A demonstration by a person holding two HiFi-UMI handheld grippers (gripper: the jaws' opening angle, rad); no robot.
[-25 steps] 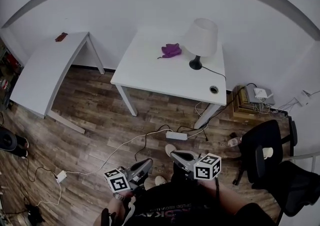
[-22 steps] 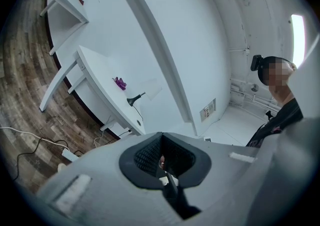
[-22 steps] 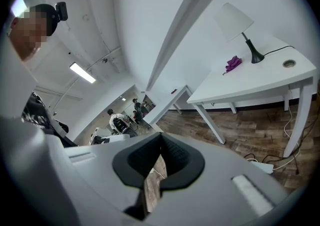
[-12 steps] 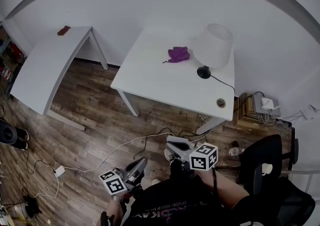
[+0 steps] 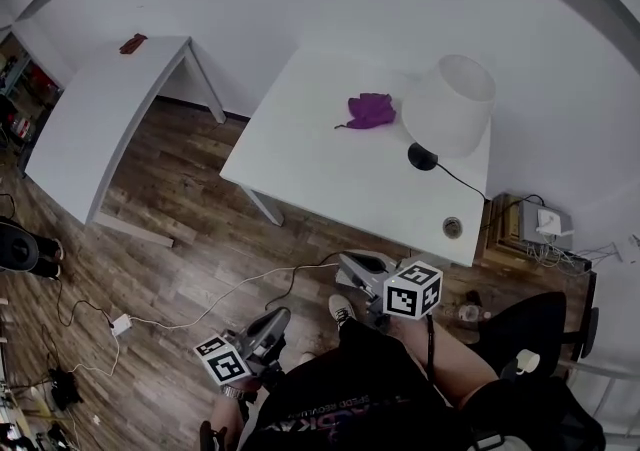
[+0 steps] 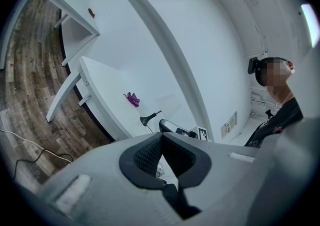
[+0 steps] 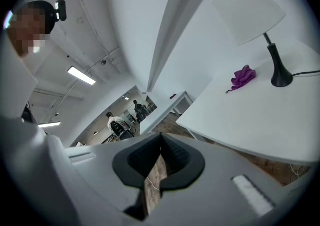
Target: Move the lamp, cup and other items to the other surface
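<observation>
A lamp (image 5: 455, 119) with a white shade and black base stands at the right end of the near white table (image 5: 320, 174). A purple cloth (image 5: 371, 109) lies to its left. My left gripper (image 5: 278, 318) and right gripper (image 5: 347, 262) hang low over the wooden floor, short of the table, both shut with nothing in them. The left gripper view shows its shut tips (image 6: 161, 137), the lamp (image 6: 164, 107) and the cloth (image 6: 132, 99). Beyond the closed tips (image 7: 161, 139) in the right gripper view are the lamp (image 7: 250, 7) and cloth (image 7: 243, 75). No cup is in sight.
A second white table (image 5: 90, 129) stands to the left with a small reddish item (image 5: 132, 43) at its far end. Cables and a white plug block (image 5: 120, 324) lie on the floor. A black chair (image 5: 530, 339) and a stack of devices (image 5: 530, 224) sit at the right.
The lamp table has come nearer and shifted right in the head view. Both grippers stay shut and low; the right one has risen a little toward the table edge.
</observation>
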